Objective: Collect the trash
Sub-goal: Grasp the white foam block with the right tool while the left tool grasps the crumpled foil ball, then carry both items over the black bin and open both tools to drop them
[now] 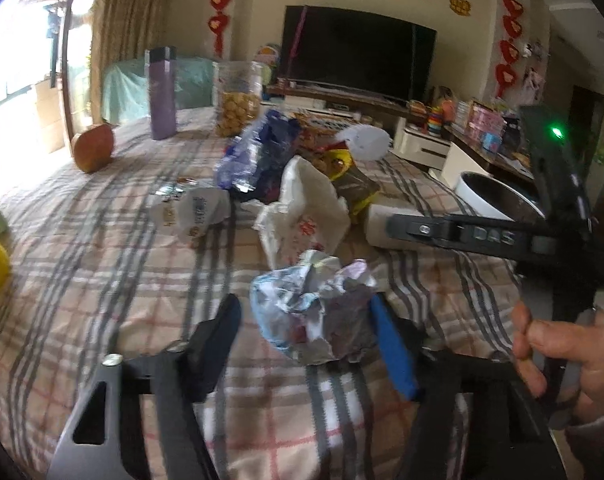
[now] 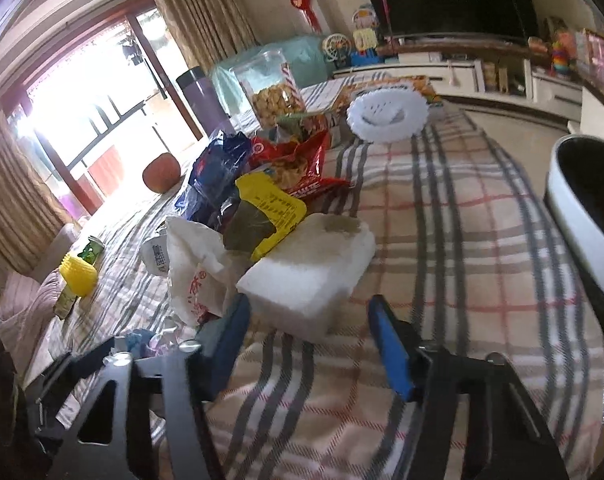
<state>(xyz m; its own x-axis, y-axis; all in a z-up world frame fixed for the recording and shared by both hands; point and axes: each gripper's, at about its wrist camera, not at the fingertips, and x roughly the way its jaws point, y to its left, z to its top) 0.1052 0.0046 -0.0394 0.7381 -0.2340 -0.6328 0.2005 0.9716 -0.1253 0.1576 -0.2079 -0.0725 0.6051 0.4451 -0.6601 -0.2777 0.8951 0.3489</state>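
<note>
Left gripper point(image 1: 306, 340) spread wide around a crumpled foil wrapper point(image 1: 316, 308) on the plaid cloth point(image 1: 102, 280), right finger touching it, left finger apart from it. Right gripper point(image 2: 310, 344) also spread wide, holding nothing, just before a white foam block point(image 2: 310, 276). Beyond the block: white bag point(image 2: 194, 272), yellow packet point(image 2: 270, 212), red packet point(image 2: 298, 160), blue wrapper point(image 2: 218, 172). White bin point(image 2: 582, 224) at the table's right edge.
</note>
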